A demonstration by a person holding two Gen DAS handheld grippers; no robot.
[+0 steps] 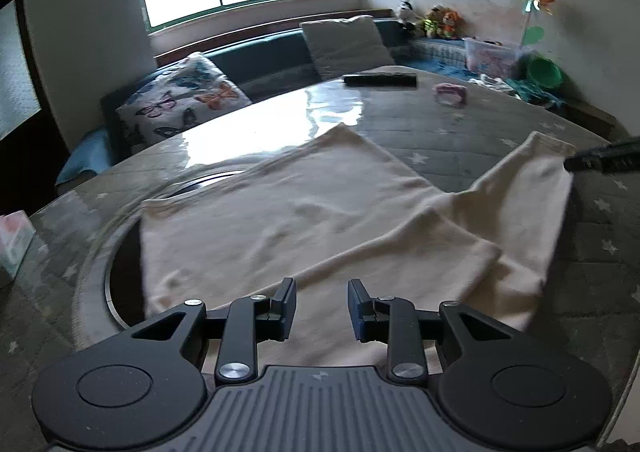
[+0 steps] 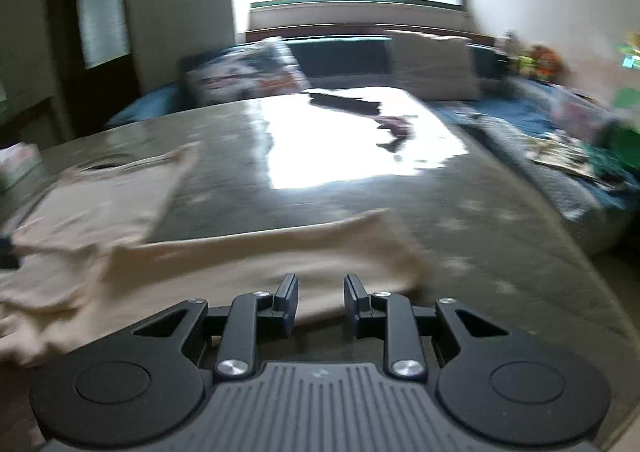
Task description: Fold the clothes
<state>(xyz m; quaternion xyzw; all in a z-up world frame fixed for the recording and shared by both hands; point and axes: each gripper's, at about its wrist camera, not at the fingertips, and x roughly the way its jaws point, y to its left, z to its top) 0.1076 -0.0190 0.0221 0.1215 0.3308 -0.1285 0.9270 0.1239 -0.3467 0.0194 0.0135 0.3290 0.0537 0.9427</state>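
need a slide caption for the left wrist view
Open left gripper poised over a cream garment spread on the glossy round table, before folding.

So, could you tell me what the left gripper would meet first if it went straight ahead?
Probably the cream garment: the open left gripper points down across it on the table, though depth is unclear.
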